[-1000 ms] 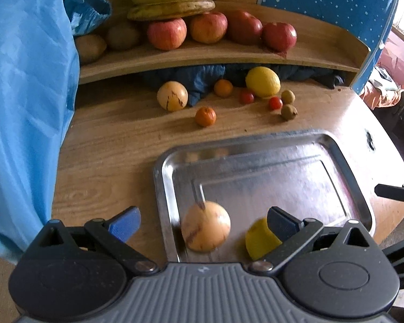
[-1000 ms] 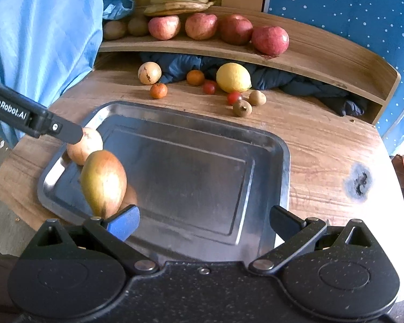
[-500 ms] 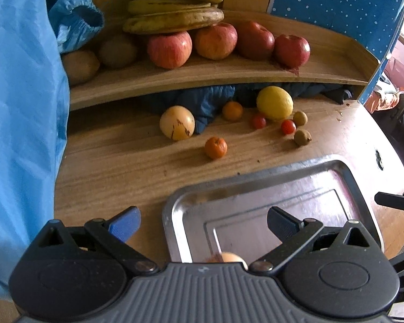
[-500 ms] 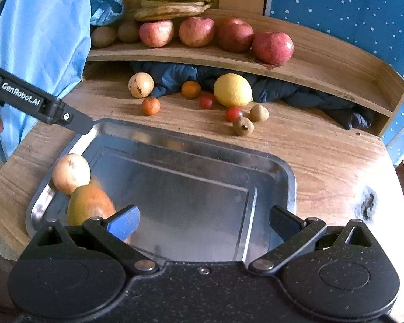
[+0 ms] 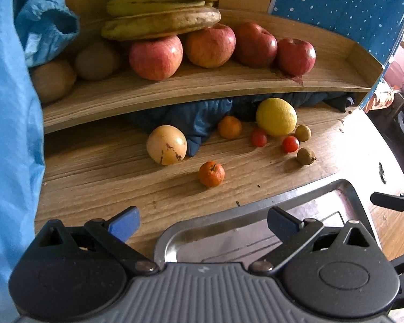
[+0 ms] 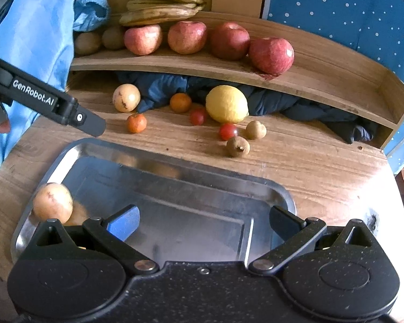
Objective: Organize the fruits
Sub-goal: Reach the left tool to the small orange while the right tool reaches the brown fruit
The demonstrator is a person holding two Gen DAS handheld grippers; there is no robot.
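Note:
A steel tray (image 6: 277, 191) lies on the wooden table; a tan round fruit (image 6: 52, 202) sits in its near-left corner, with a mango mostly hidden behind my right gripper. My right gripper (image 6: 202, 222) is open and empty over the tray. My left gripper (image 5: 202, 222) is open and empty above the tray's far-left corner (image 5: 175, 239); it also shows in the right wrist view (image 6: 75, 115). Loose on the table beyond: a pale round fruit (image 5: 166, 148), two small oranges (image 5: 211, 173), a lemon (image 5: 276, 117), cherry tomatoes (image 5: 291, 144) and small brown fruits (image 5: 305, 156).
A raised wooden shelf (image 5: 229, 80) at the back holds several apples (image 5: 156, 57), bananas (image 5: 161, 21) and kiwis (image 5: 52, 79). Dark blue cloth (image 6: 282, 102) lies under the shelf. A light blue sheet (image 5: 8, 134) hangs at the left.
Both grippers have moved forward toward the loose fruit and the shelf. The tray and the fruits in it have slid down and partly out of both views.

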